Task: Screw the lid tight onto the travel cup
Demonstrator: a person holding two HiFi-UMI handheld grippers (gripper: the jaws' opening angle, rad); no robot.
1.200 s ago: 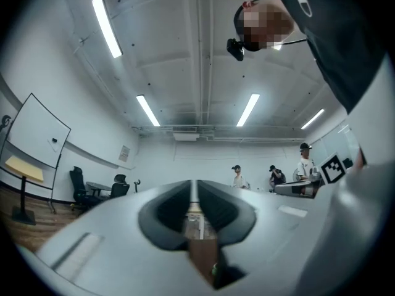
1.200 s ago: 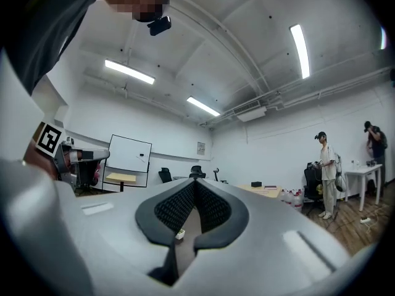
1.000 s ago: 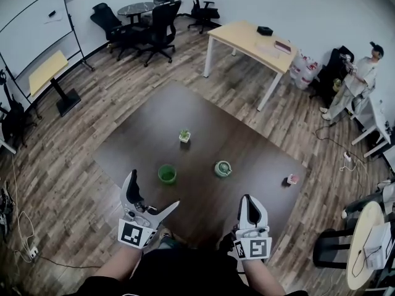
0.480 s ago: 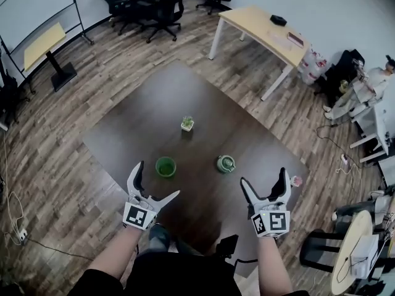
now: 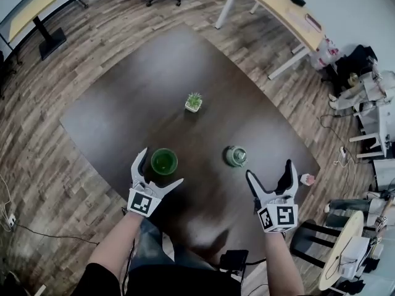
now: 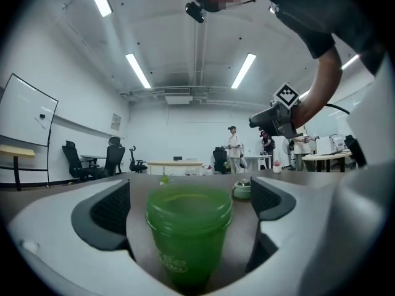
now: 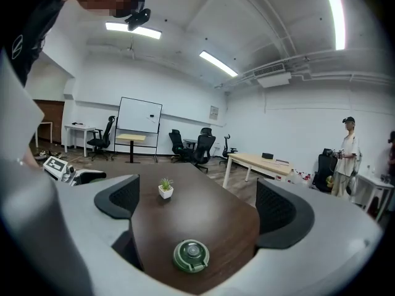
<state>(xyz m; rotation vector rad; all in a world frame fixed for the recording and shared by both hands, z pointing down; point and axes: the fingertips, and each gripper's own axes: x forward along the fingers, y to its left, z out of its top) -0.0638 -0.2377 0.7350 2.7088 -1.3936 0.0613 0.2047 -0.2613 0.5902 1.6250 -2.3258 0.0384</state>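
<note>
Two pairs of jaws are spread wide: those of the left gripper [image 5: 162, 167] flank the one green cup [image 5: 164, 161] without pressing it, those of the right gripper [image 5: 269, 170] are empty. One lid [image 5: 236, 156] is spotted right of the cup, one potted plant [image 5: 194, 102] beyond the cup.

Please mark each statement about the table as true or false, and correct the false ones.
1. The lid is screwed onto the cup. False: it lies on the table, apart from the cup.
2. The cup stands between the open jaws of the left gripper. True.
3. The right gripper holds the lid. False: its jaws are open and empty, and the lid lies ahead of it.
4. A small potted plant stands on the table. True.
</note>
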